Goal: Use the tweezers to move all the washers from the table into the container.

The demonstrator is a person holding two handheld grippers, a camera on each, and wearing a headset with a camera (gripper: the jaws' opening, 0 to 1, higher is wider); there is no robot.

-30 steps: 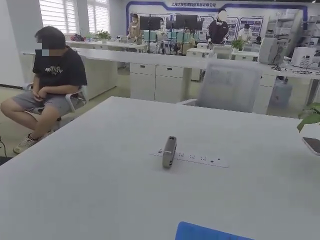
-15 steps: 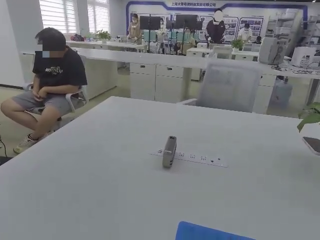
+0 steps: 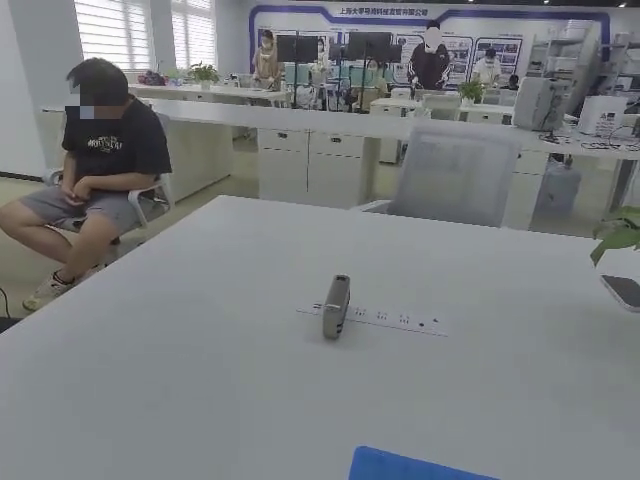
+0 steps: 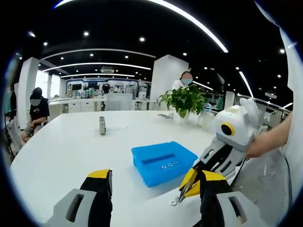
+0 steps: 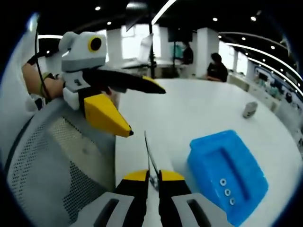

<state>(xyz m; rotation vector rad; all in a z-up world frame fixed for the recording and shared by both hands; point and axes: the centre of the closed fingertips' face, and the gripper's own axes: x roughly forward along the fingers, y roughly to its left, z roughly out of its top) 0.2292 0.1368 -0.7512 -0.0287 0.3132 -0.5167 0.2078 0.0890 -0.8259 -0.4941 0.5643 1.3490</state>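
A blue container [image 4: 156,177] sits on the white table with three washers [image 4: 169,165] lying inside it. My left gripper [image 4: 154,189] stands open in front of the container with nothing between its jaws. My right gripper [image 4: 201,166] reaches in from the right, shut on the tweezers [image 4: 187,188]. The tweezers' tips are just above a washer on the table [image 4: 173,203], near the table's edge. In the right gripper view, the right gripper [image 5: 151,182] pinches the tweezers [image 5: 149,158], beside the container [image 5: 203,161] and its washers [image 5: 226,191]. The left gripper [image 5: 147,112] hangs open above.
A power strip [image 3: 385,318] with a grey adapter [image 3: 335,305] lies mid-table, and the blue container's corner [image 3: 420,467] shows at the near edge. A mesh office chair [image 5: 57,156] is by the table's edge. A potted plant [image 4: 183,100] stands far right. A person [image 3: 95,170] sits at left.
The head view has shifted slightly. The power strip, the adapter and the container's corner keep their places on the table.
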